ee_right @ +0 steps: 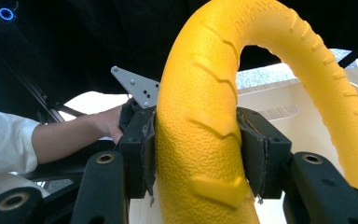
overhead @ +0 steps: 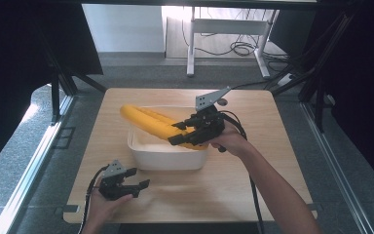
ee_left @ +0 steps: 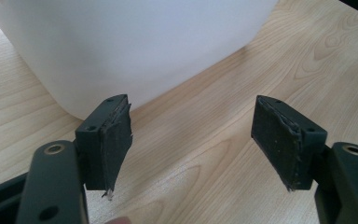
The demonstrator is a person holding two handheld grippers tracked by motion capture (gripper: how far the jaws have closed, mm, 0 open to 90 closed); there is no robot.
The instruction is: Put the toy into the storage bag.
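Note:
A yellow foam ring point(overhead: 151, 122) with a ribbed tread lies tilted across a white tub point(overhead: 168, 158), one end poking past the tub's far left rim. My right gripper point(overhead: 182, 132) is shut on the ring's near side; in the right gripper view both pads press the yellow ring point(ee_right: 205, 135), which arches up and over to the right. My left gripper point(overhead: 139, 178) rests low on the table in front of the tub, open with nothing between its jaws. In the left gripper view its pads point(ee_left: 116, 140) stand wide apart facing the tub's white wall point(ee_left: 130, 46).
The wooden table point(overhead: 224, 190) has bare surface in front of and beside the tub. Dark frame posts point(overhead: 56, 92) stand at both sides. A white desk leg point(overhead: 191, 53) and floor cables point(overhead: 238, 48) lie beyond the far edge.

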